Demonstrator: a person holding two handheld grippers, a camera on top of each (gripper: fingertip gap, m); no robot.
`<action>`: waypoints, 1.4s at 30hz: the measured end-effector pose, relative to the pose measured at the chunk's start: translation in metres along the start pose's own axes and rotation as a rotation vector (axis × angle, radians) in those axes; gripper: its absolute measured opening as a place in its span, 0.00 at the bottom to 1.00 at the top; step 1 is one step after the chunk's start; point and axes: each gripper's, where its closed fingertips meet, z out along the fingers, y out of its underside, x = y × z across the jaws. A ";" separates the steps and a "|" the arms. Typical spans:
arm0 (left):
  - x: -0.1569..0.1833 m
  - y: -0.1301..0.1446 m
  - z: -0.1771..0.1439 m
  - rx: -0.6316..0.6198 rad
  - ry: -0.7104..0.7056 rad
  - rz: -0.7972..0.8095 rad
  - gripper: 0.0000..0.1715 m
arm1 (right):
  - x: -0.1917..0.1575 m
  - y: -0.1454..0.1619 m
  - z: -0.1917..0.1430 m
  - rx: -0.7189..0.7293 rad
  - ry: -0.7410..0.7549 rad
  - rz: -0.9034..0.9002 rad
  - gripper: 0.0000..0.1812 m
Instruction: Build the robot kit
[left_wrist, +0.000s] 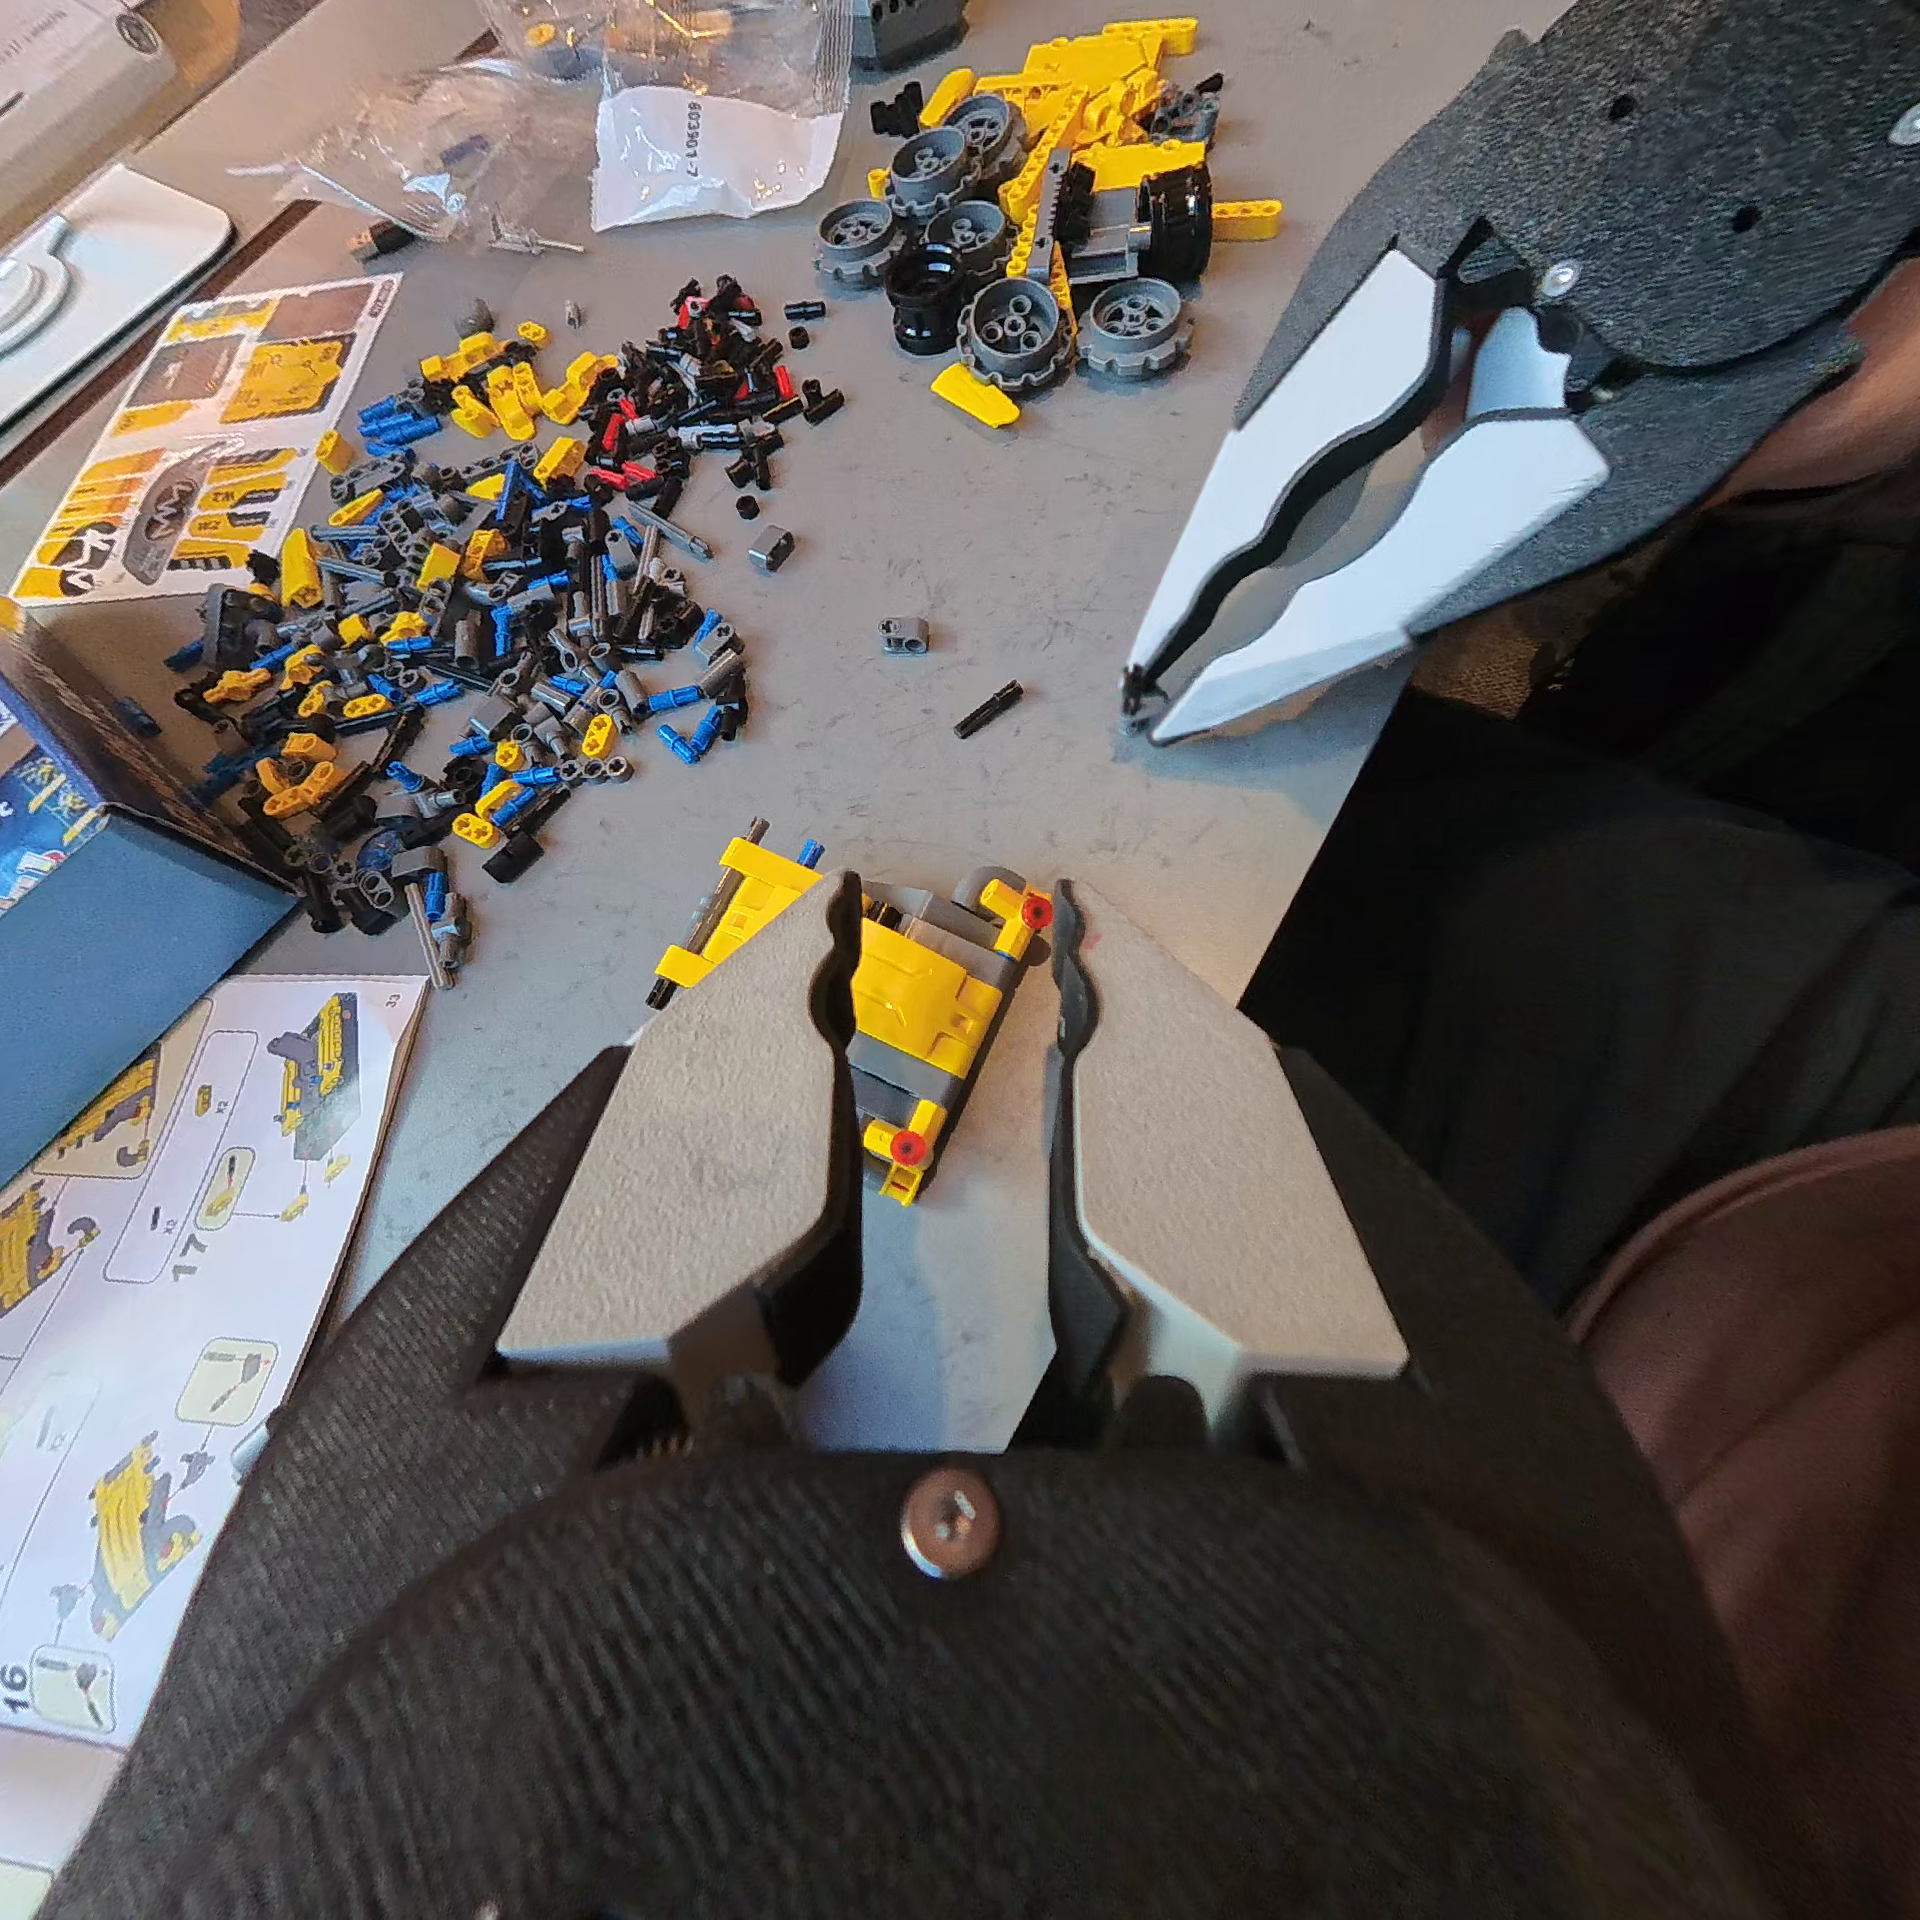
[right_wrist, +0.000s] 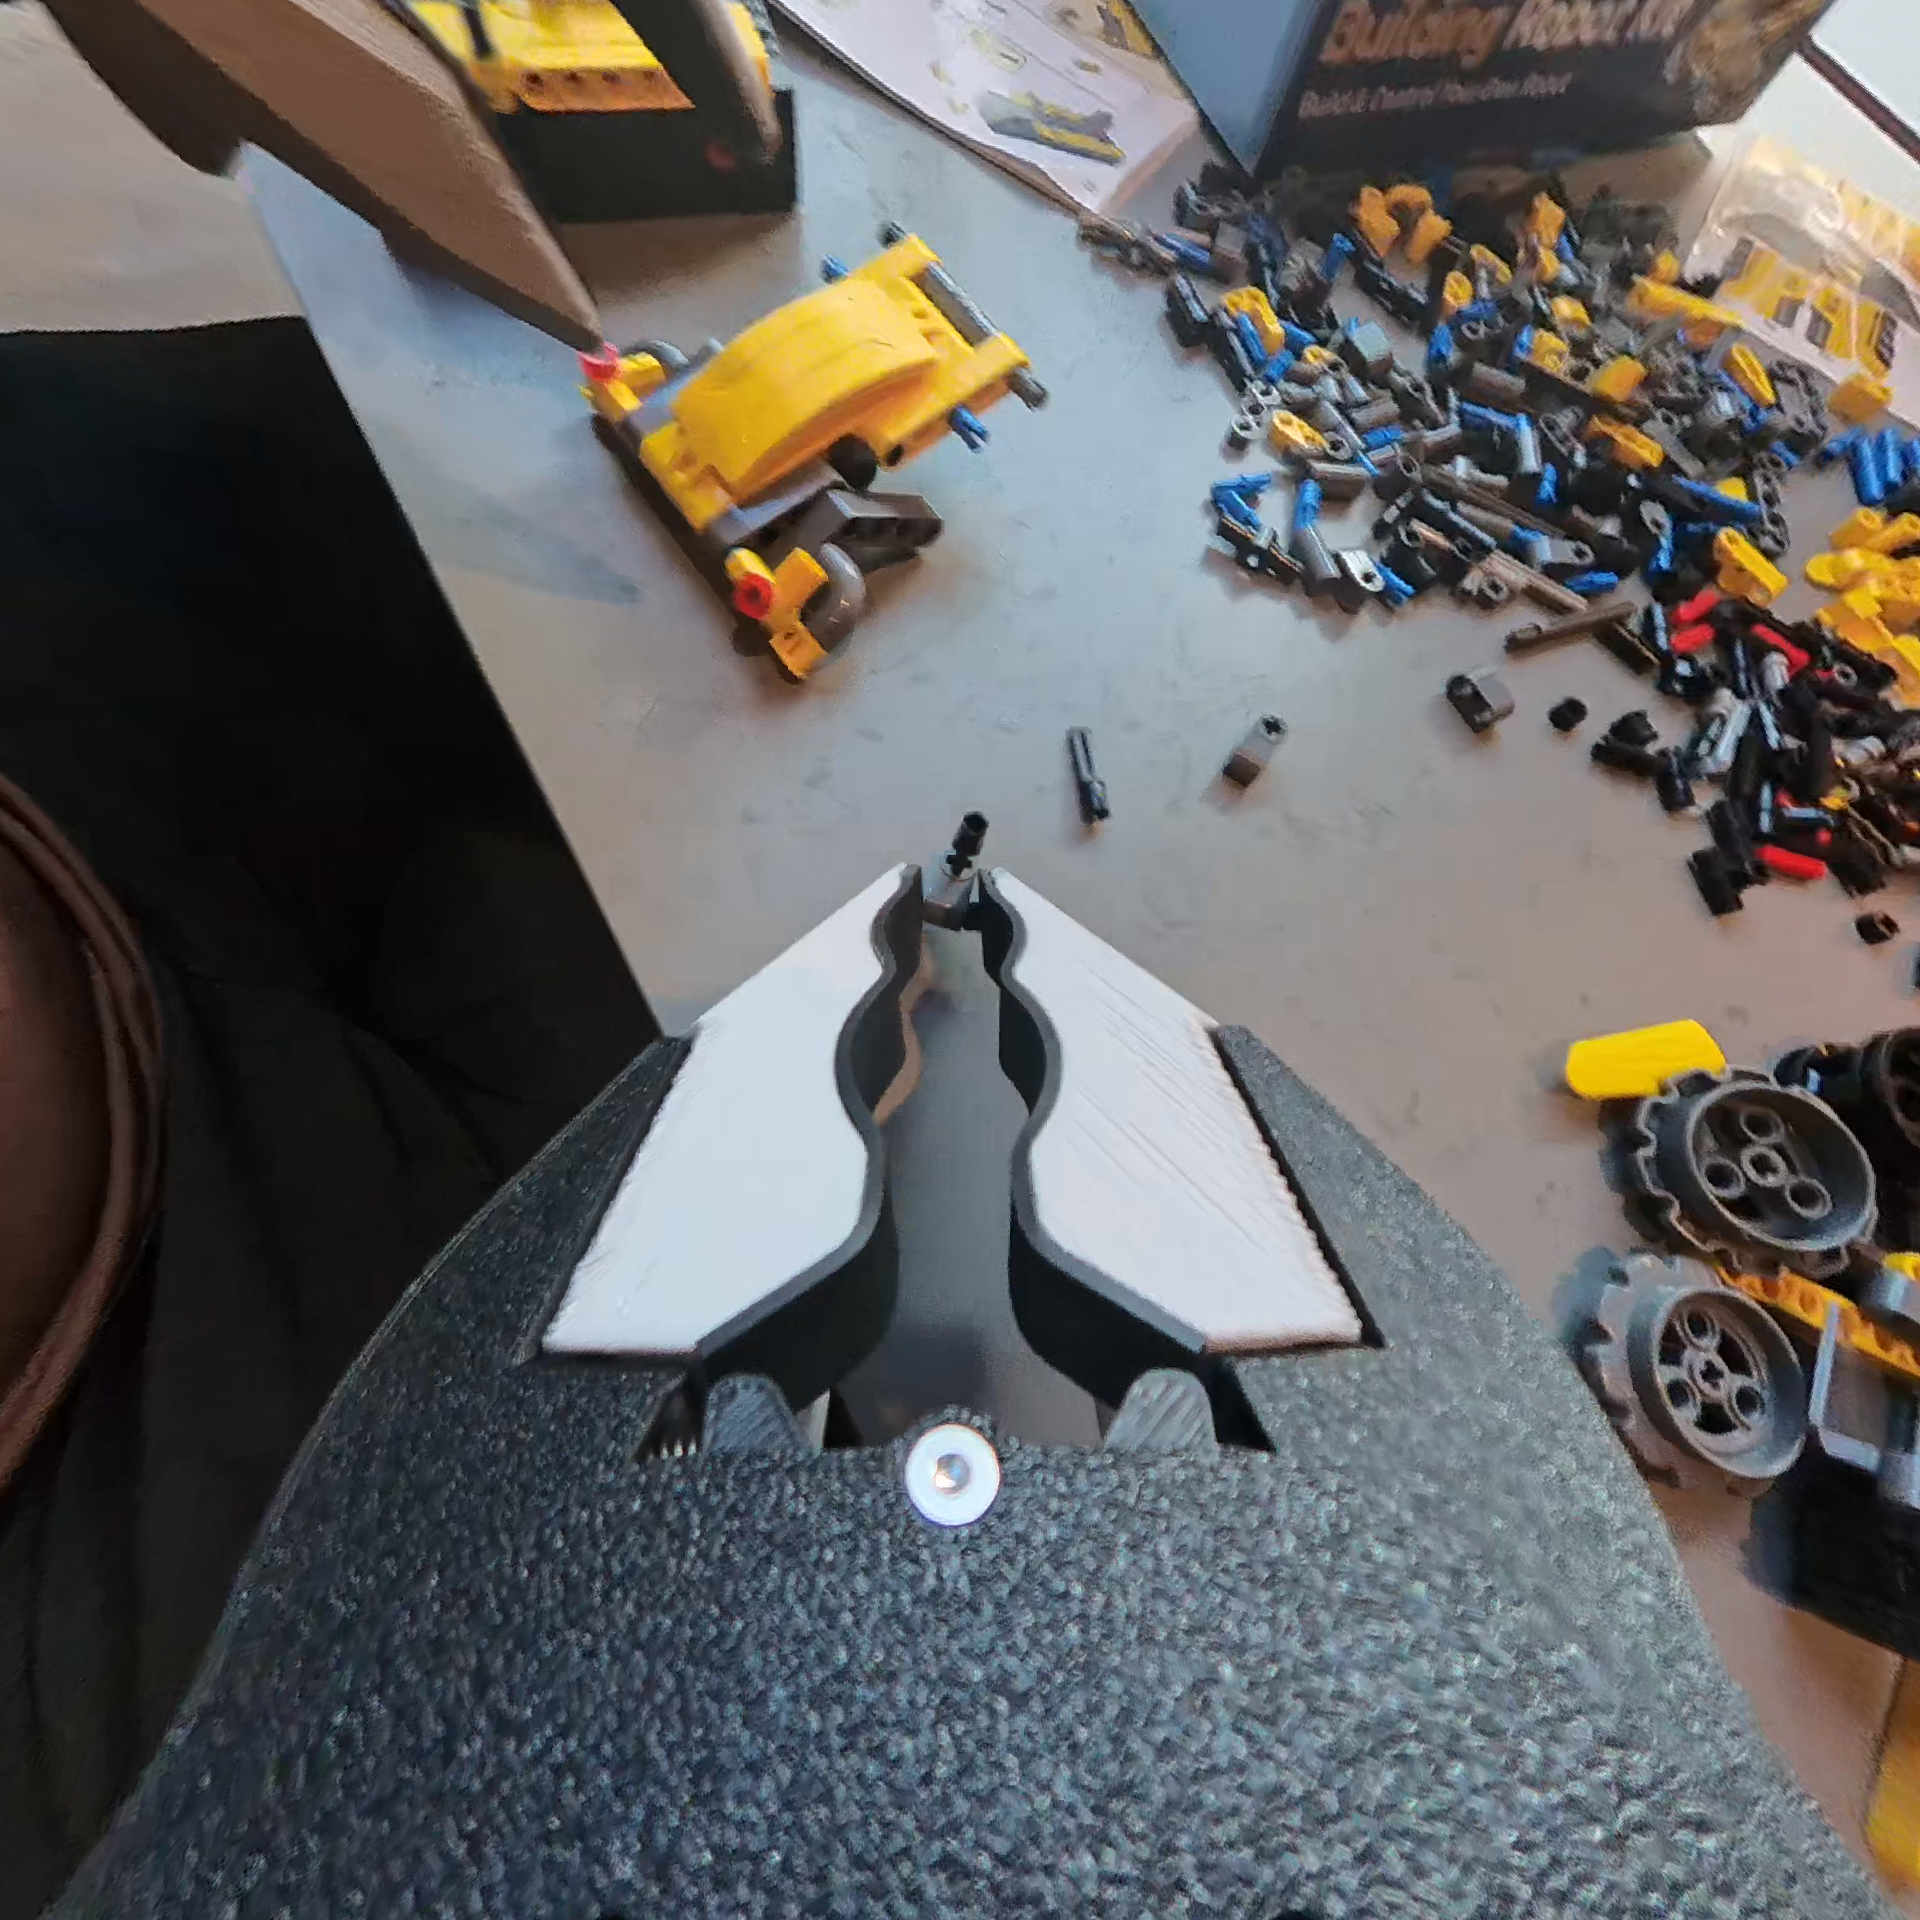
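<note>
A partly built yellow and grey brick vehicle body (left_wrist: 920, 997) lies on the grey table (left_wrist: 935, 540) near its edge. My left gripper (left_wrist: 956, 891) is open, its grey fingers standing on either side of the body. In the right wrist view one left finger (right_wrist: 447, 177) has its tip at the red pin on the body's (right_wrist: 810, 416) near corner. My right gripper (right_wrist: 954, 875) is shut on a small grey connector with a black pin (right_wrist: 958, 868), held just above the table. It also shows in the left wrist view (left_wrist: 1141, 698), to the right of the body.
A loose black pin (right_wrist: 1086, 774) and a grey connector (right_wrist: 1254, 750) lie ahead of the right gripper. A big pile of small parts (left_wrist: 499, 623), grey wheels (left_wrist: 1018, 260), an instruction booklet (left_wrist: 208, 1247), a sticker sheet (left_wrist: 208, 436), a box (left_wrist: 83, 904) and plastic bags (left_wrist: 707, 135) surround them. There is about 10 cm between the tips of the two grippers.
</note>
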 end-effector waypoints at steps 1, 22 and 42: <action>0.000 0.000 0.000 -0.001 0.000 0.000 0.20 | -0.003 -0.002 0.000 0.003 -0.003 -0.013 0.04; 0.001 0.001 0.001 -0.004 0.001 0.001 0.20 | 0.017 0.009 -0.003 -0.034 0.058 0.067 0.03; -0.001 0.003 0.003 -0.010 0.002 -0.007 0.20 | -0.014 -0.029 -0.028 0.115 -0.074 -0.017 0.03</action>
